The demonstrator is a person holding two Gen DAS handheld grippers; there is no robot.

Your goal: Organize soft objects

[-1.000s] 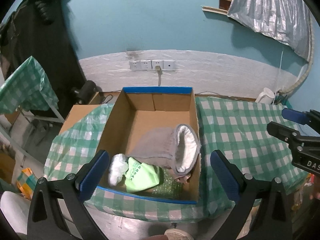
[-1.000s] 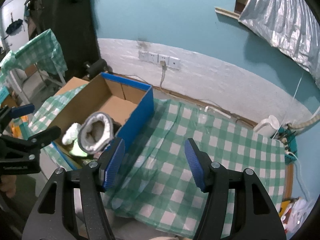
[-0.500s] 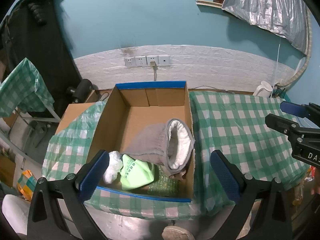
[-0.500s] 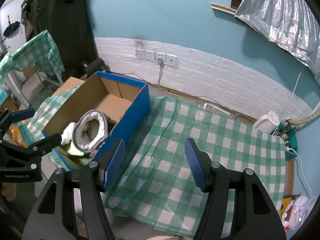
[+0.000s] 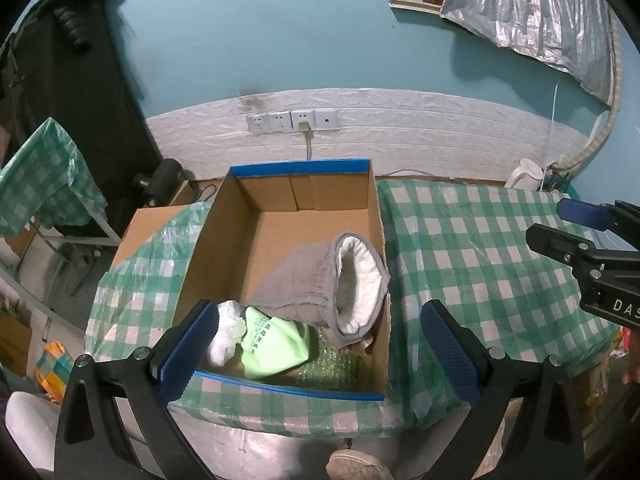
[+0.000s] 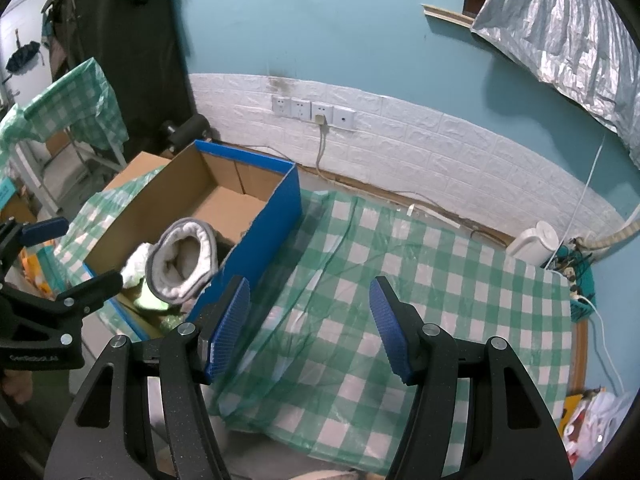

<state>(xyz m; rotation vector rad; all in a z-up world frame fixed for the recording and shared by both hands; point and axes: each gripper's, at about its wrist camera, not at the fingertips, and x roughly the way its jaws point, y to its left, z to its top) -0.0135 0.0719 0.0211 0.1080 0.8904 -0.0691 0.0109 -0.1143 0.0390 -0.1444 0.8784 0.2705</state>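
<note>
At the far left, a second surface draped in green-checked plastic [image 5: 44, 184] and a dark garment [image 5: 60, 80] hung on the wall are seen. A cardboard box [image 5: 280, 232] with blue rims is set on the left part of the bench [image 5: 480, 248], which is covered by a green-and-white checked cloth. On the white brick panel behind the box a row of wall sockets [image 5: 292, 121] is mounted, with one cable plugged in. At the bench's far right corner a white kettle [image 6: 534, 242] is placed.

In the left wrist view the box interior is seen from above: a grey fleece-lined garment [image 5: 332, 280] is rolled against the right wall, a white soft item [image 5: 228, 332] and a light green bag [image 5: 272, 344] are packed at the near wall, and bubble wrap [image 5: 328, 364] lies beside them. A shoe [image 5: 356, 466] is glimpsed below the bench edge only there. In the right wrist view the box's blue outer side [image 6: 260, 248] blocks most of the contents.

The left tool [image 5: 320, 344] is held wide open over the box's near edge, gripping nothing, with the soft items between and just beyond its fingers. The right tool [image 6: 310, 328] is likewise spread wide and empty above bare cloth, the box lying off to its left.
</note>
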